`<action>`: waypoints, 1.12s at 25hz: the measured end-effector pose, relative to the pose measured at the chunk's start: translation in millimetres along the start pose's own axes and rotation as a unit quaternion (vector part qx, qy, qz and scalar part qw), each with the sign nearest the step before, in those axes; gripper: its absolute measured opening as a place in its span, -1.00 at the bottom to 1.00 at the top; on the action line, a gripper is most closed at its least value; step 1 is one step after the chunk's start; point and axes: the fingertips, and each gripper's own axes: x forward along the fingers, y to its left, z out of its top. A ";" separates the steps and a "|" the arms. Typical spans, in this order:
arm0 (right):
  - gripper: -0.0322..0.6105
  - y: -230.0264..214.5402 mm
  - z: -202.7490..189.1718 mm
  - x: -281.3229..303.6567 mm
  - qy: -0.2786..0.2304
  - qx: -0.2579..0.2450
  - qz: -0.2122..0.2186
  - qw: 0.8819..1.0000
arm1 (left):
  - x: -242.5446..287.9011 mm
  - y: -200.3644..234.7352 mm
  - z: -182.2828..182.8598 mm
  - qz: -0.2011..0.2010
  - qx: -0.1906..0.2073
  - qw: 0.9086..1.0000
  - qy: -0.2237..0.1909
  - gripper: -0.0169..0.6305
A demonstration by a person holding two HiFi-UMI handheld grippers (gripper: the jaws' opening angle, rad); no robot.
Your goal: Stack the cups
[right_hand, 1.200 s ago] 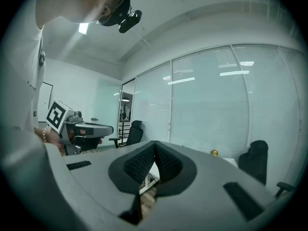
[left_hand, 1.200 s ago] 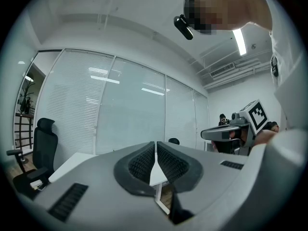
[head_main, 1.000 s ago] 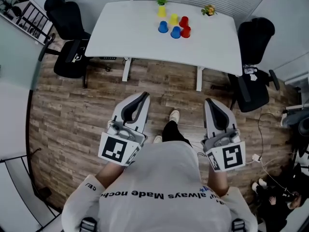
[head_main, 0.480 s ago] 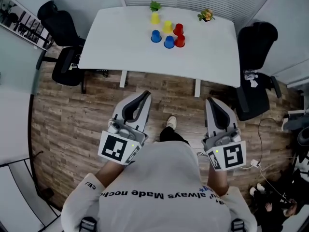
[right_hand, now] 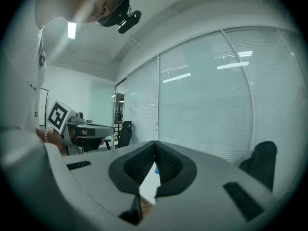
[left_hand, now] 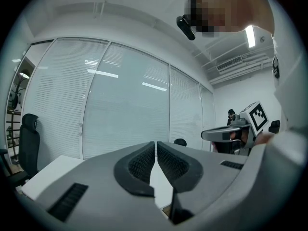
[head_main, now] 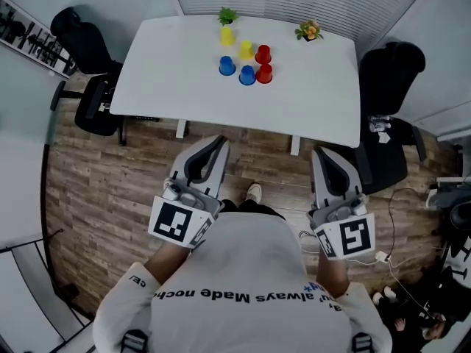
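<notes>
Several upturned cups stand in a cluster near the far side of the white table (head_main: 176, 87): two yellow cups (head_main: 227, 36) (head_main: 245, 49), two blue cups (head_main: 227, 65) (head_main: 247, 75) and two red cups (head_main: 263, 54) (head_main: 265, 73). My left gripper (head_main: 215, 143) and right gripper (head_main: 321, 155) are held side by side over the wood floor, short of the table's near edge. Both are shut with nothing between the jaws. In the left gripper view the left gripper (left_hand: 156, 144) points level across the table. In the right gripper view a bit of blue shows beyond the right gripper (right_hand: 155, 144).
Two small potted plants (head_main: 227, 15) (head_main: 309, 30) stand at the table's far edge. A black office chair (head_main: 88, 72) sits at the table's left end and another chair (head_main: 386, 116) at the right end. Cables (head_main: 394, 226) lie on the floor at right.
The table and cups have come closer and lower in the head view as the person walks forward. Both grippers keep the same pose and stay shut.
</notes>
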 end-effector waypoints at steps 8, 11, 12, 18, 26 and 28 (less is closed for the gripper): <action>-0.88 -22.2 -10.1 15.1 0.010 0.008 0.005 1.000 | 27.7 3.0 -11.4 0.000 -0.002 1.000 0.013 -0.86; -0.88 -27.5 -12.3 24.0 0.011 0.010 0.002 1.000 | 37.8 10.5 -14.5 -0.002 -0.004 1.000 0.013 -0.86; -0.88 -29.0 -12.6 28.0 0.012 0.010 0.001 1.000 | 41.2 14.0 -15.2 -0.002 -0.004 1.000 0.013 -0.86; -0.88 -37.7 -10.3 68.3 0.017 0.006 0.001 1.000 | 67.2 47.5 -16.4 -0.003 -0.009 1.000 0.009 -0.86; -0.88 -47.4 0.3 144.9 0.024 0.000 0.004 1.000 | 105.7 112.5 -13.8 -0.003 -0.014 1.000 0.008 -0.86; -0.88 -49.3 4.3 166.1 0.026 -0.001 0.003 1.000 | 116.6 131.6 -12.5 -0.004 -0.014 1.000 0.007 -0.86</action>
